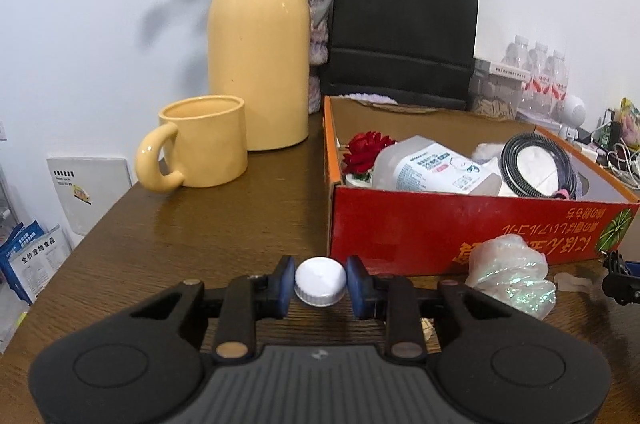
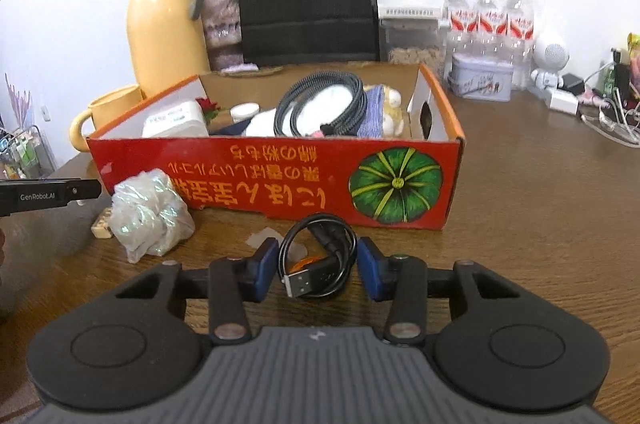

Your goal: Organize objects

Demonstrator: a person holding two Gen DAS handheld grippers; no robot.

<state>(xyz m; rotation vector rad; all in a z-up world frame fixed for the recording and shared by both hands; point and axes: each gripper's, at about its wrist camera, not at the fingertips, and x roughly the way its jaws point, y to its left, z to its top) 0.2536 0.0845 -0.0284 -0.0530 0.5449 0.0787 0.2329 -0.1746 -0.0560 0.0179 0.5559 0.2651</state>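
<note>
Already the left gripper [image 1: 320,282] clamps a white bottle cap [image 1: 320,280] just in front of the red box [image 2: 272,179], while the right gripper [image 2: 318,274] brackets a coiled black USB cable [image 2: 320,258] there, pads apparently not yet pressing. Inside the box lie a wipes pack [image 1: 436,165], red flower [image 1: 366,149] and braided cable [image 2: 326,107]; a crumpled wrapper [image 2: 150,214] waits outside.

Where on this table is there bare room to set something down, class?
Free: the wood right of the red box, toward the tin, and the stretch before the yellow mug. Crowded: inside the box, and its front, where the plastic wrap and black cable lie.
</note>
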